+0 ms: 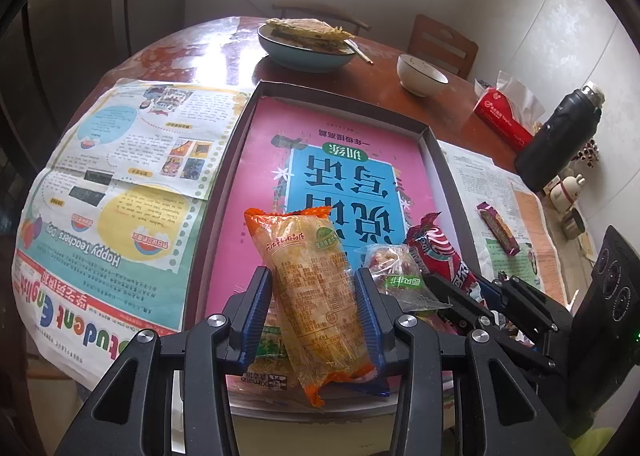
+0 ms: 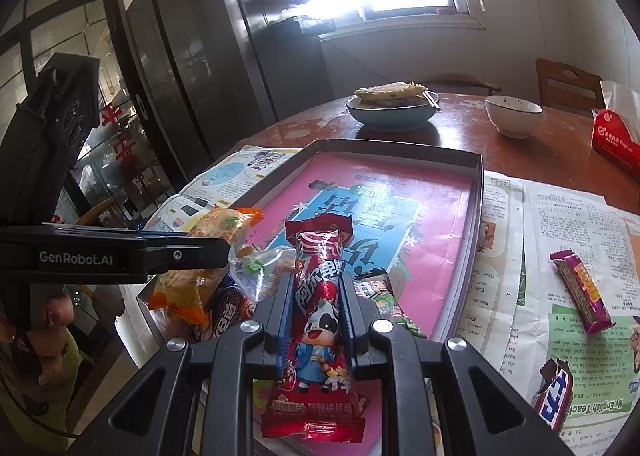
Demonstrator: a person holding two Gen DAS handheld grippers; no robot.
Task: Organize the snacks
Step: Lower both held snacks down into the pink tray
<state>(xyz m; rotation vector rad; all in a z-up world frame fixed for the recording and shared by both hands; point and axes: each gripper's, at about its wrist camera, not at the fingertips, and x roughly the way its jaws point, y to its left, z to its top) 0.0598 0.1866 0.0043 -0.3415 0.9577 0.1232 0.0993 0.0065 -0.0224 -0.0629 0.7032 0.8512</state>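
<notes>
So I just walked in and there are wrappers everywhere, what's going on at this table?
A person is sorting snacks into a shallow grey tray lined with a pink and blue booklet. The left gripper is clamped on an orange-ended clear packet of yellow pastry, and the right gripper on a red foil cartoon-cow candy stick, both over the tray's near end. A purple wafer bar lies outside on the newspaper.
</notes>
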